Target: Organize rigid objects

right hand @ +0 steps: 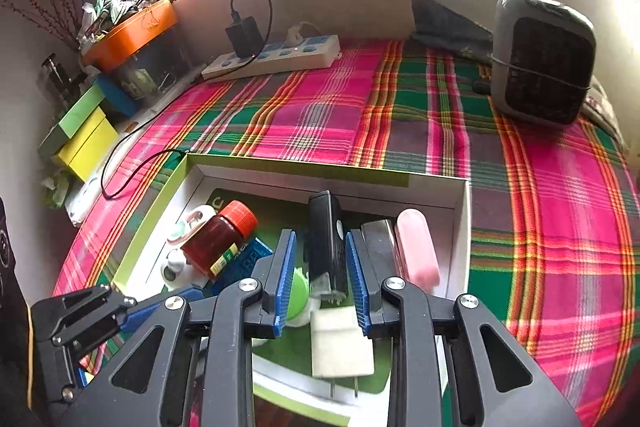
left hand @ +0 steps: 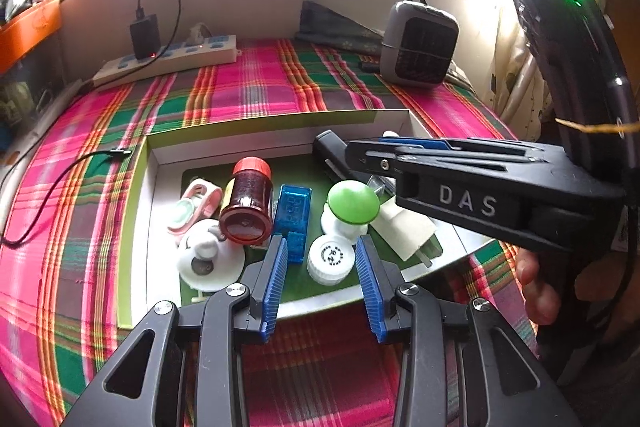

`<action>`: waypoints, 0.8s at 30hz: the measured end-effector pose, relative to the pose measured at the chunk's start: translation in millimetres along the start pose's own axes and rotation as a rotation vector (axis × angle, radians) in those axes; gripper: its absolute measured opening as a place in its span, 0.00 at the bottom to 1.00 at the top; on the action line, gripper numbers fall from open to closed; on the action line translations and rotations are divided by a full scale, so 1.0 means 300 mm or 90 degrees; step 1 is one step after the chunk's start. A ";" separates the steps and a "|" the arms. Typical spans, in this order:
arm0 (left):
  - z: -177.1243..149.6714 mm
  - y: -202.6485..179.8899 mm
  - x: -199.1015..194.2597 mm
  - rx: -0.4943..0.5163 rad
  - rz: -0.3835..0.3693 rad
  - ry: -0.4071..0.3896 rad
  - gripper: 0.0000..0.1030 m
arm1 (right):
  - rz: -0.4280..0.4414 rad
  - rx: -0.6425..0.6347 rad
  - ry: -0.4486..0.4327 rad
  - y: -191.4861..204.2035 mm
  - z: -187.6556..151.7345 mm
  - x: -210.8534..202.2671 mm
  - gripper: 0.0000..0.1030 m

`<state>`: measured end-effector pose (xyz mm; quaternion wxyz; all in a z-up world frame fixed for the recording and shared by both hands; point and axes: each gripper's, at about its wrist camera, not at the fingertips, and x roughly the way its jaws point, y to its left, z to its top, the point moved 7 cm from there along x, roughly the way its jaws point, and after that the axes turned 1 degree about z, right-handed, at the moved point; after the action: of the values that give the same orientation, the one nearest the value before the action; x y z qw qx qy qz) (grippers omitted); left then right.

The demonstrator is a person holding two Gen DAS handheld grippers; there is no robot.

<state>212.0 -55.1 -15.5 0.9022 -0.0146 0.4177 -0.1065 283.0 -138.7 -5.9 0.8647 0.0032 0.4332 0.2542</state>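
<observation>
Both grippers apart: left gripper [left hand: 322,263] | right gripper [right hand: 316,281] | pink case [right hand: 417,247] right view only

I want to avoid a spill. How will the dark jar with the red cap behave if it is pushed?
The jar lies on its side in the box, so its round body will probably roll rather than slide. Neighbours such as the blue module may stop it soon. It looks rigid, and its smooth wall could be slippery.

the box [right hand: 460,227] is crowded wall to wall; open plaid desk [right hand: 320,115] lies at 12 o'clock, with the heater [right hand: 540,63] blocking 2 o'clock.
</observation>
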 end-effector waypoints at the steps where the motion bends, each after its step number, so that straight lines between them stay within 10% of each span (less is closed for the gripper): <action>1: -0.002 0.002 -0.005 -0.002 0.001 -0.001 0.34 | -0.004 0.001 -0.002 0.003 -0.006 -0.010 0.27; 24: -0.154 0.083 -0.139 -0.041 0.076 -0.008 0.34 | -0.107 0.007 -0.047 0.032 -0.210 -0.196 0.33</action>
<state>155.4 -19.4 -17.1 0.9086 -0.0196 0.4154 -0.0387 202.2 -169.9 0.8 0.8983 -0.0191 0.4013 0.1782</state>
